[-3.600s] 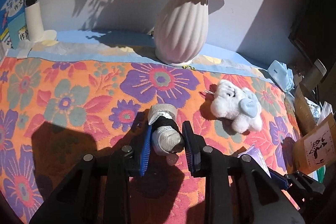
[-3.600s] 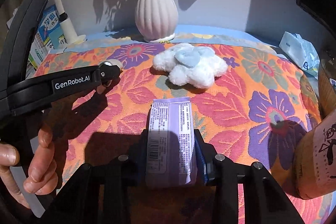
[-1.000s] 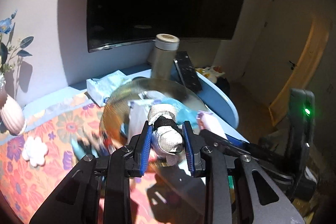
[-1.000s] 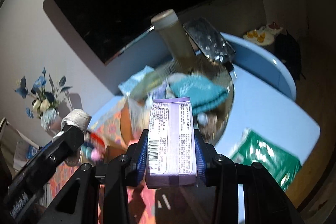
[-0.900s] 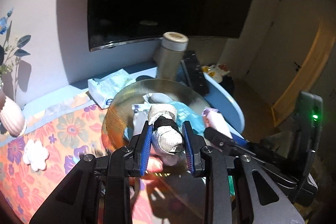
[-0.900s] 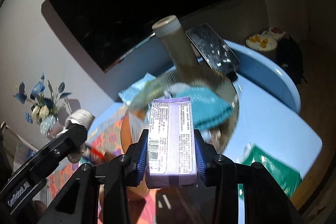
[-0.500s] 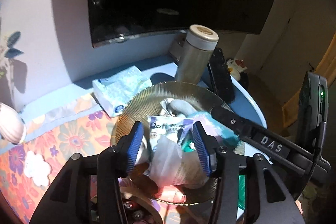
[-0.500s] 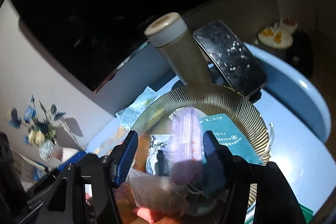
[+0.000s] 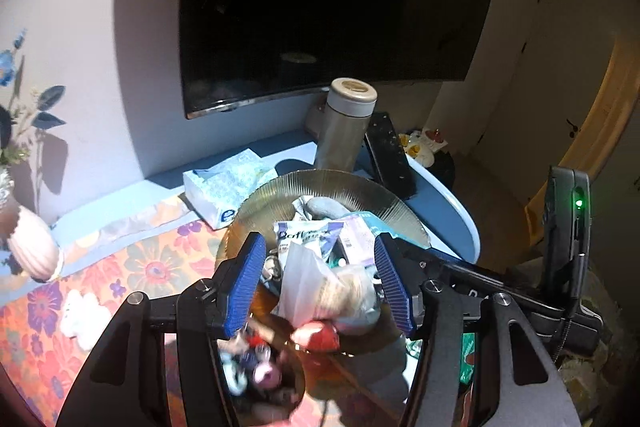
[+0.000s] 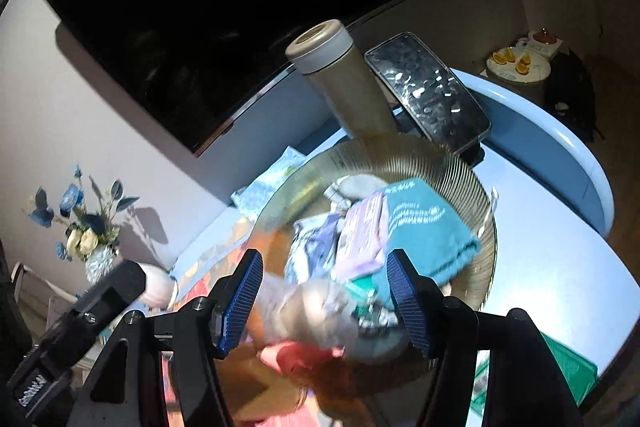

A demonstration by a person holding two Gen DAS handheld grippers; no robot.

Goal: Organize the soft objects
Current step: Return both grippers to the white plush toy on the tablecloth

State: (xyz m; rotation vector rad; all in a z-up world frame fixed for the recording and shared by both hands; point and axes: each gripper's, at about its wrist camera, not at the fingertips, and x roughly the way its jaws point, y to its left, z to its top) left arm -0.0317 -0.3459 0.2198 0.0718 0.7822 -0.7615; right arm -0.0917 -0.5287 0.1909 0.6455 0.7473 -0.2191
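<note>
Both packs have dropped: left gripper [image 9: 322, 283] and right gripper [image 10: 326, 301] now hang spread wide, empty, above the ribbed glass bowl [image 10: 460, 167], purple tissue pack [image 10: 362, 233] inside.

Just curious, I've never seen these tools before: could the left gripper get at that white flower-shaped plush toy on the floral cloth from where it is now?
Probably not yet. The left gripper, open, hangs over the glass bowl; the plush toy lies well off to its left.
</note>
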